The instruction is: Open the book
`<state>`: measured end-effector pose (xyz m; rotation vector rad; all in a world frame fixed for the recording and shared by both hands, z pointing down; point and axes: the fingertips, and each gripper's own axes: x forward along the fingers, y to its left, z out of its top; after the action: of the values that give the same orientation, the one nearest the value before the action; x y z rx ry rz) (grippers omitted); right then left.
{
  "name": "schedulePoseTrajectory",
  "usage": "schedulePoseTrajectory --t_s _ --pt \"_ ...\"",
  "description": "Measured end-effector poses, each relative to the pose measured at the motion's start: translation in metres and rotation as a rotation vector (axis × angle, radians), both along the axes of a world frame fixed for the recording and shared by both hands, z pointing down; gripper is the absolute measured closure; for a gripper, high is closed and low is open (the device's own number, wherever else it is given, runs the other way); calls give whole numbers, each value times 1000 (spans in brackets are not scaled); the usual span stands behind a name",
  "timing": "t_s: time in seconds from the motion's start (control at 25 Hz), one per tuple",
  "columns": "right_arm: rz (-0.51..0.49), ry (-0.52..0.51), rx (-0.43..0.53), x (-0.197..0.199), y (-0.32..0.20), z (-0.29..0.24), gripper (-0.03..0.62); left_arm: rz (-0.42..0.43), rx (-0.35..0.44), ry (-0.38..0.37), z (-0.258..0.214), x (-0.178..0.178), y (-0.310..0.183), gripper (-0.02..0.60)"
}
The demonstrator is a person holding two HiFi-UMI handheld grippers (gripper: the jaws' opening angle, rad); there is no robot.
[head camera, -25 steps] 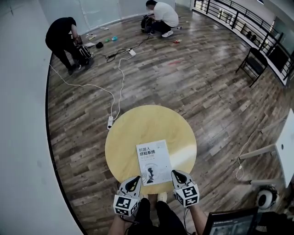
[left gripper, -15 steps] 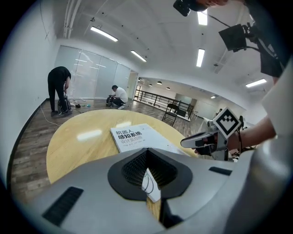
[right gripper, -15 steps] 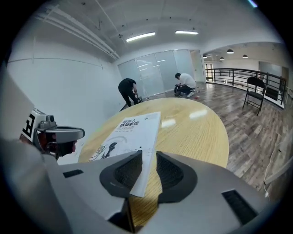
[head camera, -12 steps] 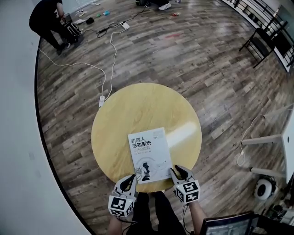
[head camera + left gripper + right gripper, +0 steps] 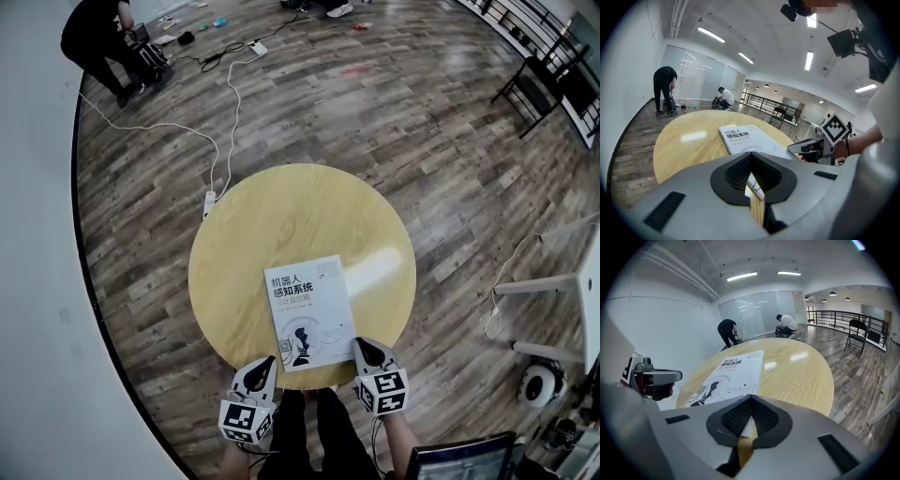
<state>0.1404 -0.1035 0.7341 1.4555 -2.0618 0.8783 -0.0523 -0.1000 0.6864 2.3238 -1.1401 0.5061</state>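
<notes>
A closed white book (image 5: pixel 309 309) with dark print on its cover lies flat on the near part of the round yellow table (image 5: pixel 281 216). My left gripper (image 5: pixel 264 367) hovers at the table's near edge, just off the book's near left corner, jaws together and empty. My right gripper (image 5: pixel 362 349) sits at the near right corner, jaws also together. In the left gripper view the book (image 5: pixel 747 139) lies ahead with the right gripper (image 5: pixel 806 147) beside it. The right gripper view has the book (image 5: pixel 729 373) ahead on the left and the left gripper (image 5: pixel 661 377) beyond it.
A white cable and power strip (image 5: pixel 209 199) lie on the wooden floor left of the table. A person (image 5: pixel 98 42) bends over bags at the far left. A black chair (image 5: pixel 534 89) stands far right, a white desk leg (image 5: pixel 539 281) at the right.
The head view has tilted down, so the table now sits higher and larger in it. Both grippers stay at the book's near corners. The book remains closed.
</notes>
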Motion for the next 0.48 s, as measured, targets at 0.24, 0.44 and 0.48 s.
schedulePoseTrajectory --t_s 0.24,0.44,0.48 --pt "-42 -41 116 -20 -1 -50 589 -16 26 6 -9 -2 -1 578" --pt "-177 -68 232 -82 3 -108 589 -96 81 6 -39 -29 2 578" --pt "-207 -67 248 -98 4 -116 589 -119 93 6 -46 -39 4 579"
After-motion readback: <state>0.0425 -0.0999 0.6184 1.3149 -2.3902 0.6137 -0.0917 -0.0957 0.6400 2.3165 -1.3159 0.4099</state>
